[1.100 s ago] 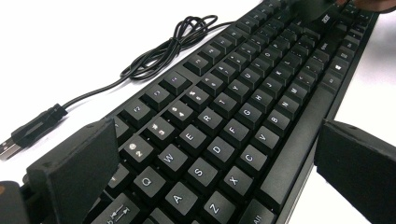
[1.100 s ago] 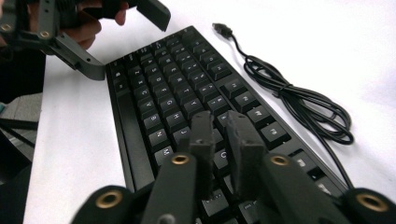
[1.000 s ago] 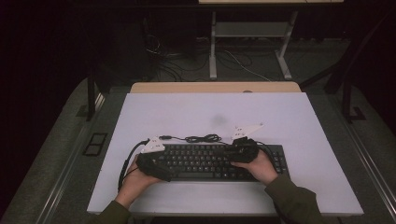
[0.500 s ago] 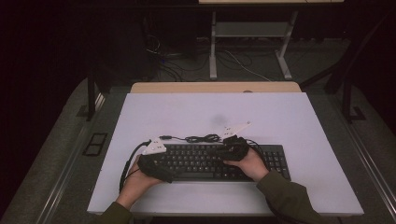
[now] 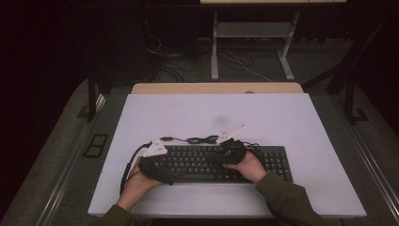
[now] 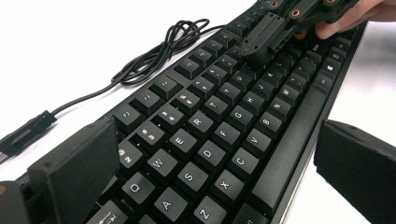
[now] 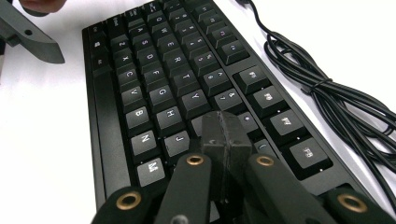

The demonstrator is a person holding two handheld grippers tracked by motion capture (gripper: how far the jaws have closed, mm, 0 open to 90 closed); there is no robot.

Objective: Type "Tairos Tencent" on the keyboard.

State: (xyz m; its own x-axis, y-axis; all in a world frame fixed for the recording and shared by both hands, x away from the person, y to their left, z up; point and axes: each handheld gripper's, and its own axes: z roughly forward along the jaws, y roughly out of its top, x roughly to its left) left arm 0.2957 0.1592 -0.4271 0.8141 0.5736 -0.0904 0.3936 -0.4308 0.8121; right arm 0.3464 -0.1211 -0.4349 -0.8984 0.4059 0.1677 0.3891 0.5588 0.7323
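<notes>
Keyboard [image 5: 221, 163] on surface [image 5: 282, 117]: rigid, light, keys loose-ish. Left gripper [image 6: 219, 154] jaws open, straddling keyboard's end; right gripper [image 7: 226, 135] jaws closed, tip on keys.

Both forearms come in over the near edge of the surface. The left tongs [image 5: 157, 165] sit low toward the near left part, jaws standing wide apart with nothing pressed between the pads, gripped from behind by the left hand [image 5: 137, 184]. The right tongs [image 7: 224, 137] have their jaws pressed together, tips pointing down, with the right hand [image 5: 250, 165] wrapped around the body.
</notes>
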